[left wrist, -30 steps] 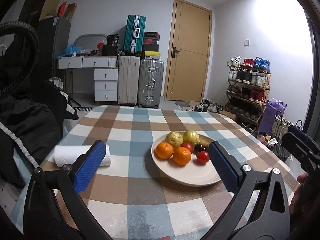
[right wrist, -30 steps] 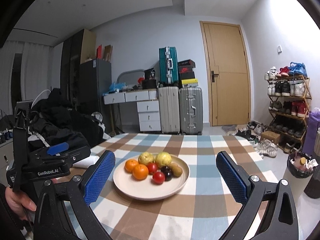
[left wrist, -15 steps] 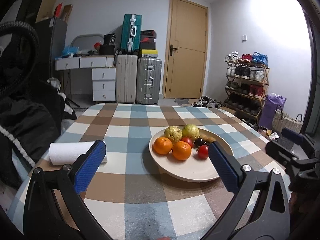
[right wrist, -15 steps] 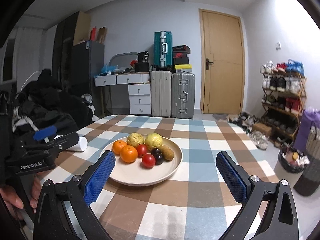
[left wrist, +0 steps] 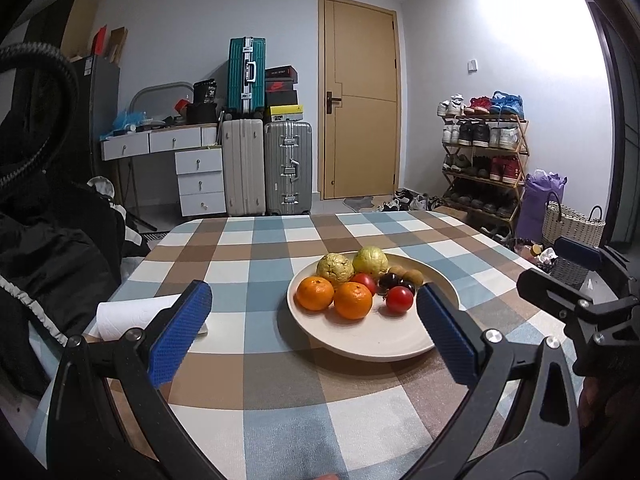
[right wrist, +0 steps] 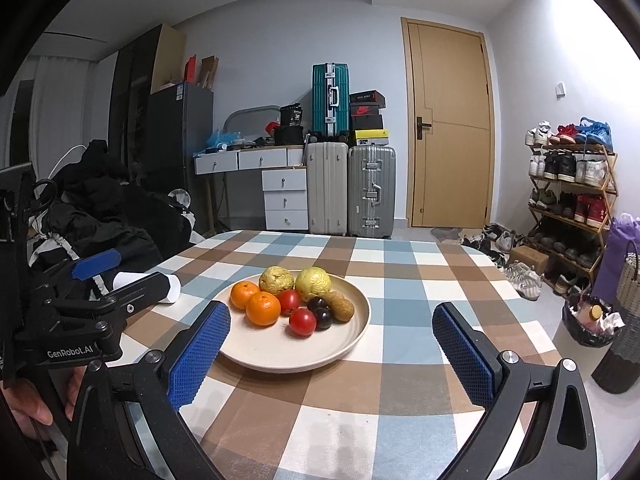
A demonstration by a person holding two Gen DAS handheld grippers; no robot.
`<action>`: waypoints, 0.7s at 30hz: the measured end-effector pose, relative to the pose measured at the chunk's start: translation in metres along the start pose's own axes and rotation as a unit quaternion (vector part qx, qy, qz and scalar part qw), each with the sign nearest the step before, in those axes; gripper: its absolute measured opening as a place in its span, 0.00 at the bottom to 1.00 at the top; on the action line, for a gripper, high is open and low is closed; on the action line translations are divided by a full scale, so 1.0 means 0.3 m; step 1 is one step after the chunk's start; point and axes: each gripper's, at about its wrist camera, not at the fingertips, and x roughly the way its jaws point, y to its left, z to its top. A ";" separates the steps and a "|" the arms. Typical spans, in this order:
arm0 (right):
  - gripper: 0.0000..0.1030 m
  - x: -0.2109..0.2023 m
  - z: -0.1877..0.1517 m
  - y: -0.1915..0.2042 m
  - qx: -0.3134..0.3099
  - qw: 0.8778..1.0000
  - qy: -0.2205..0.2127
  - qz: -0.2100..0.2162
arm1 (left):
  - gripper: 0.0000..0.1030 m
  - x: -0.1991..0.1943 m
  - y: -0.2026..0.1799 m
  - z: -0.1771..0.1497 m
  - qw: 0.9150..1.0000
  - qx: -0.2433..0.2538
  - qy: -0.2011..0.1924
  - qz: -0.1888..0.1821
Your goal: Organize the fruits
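Observation:
A cream plate (left wrist: 384,344) (right wrist: 320,354) rests on the checked tablecloth. It holds two oranges (left wrist: 353,300) (right wrist: 263,309), two yellow-green guavas (left wrist: 370,259) (right wrist: 313,283), red tomatoes (left wrist: 399,299) (right wrist: 302,321), dark plums (right wrist: 322,317) and a kiwi (right wrist: 343,306). My left gripper (left wrist: 312,320) hovers open just short of the plate's near left rim, empty. My right gripper (right wrist: 332,340) stands open near the plate's front right side, empty. Each gripper shows at the edge of the other's view.
A white paper roll (left wrist: 132,316) (right wrist: 168,286) lies left of the plate. Black clothing (left wrist: 48,256) is piled at the table's left edge. Suitcases (left wrist: 266,168), drawers, a door, a shoe rack (left wrist: 484,160) and baskets (left wrist: 574,226) stand beyond the table.
Both grippers have drifted a little nearer the plate, and the views have tilted slightly. The jaws stayed open and the fruit did not move.

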 end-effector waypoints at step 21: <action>1.00 0.001 0.000 -0.001 0.002 1.000 0.000 0.001 | 0.99 -0.012 -0.006 -0.002 1.000 0.001 -0.001 0.000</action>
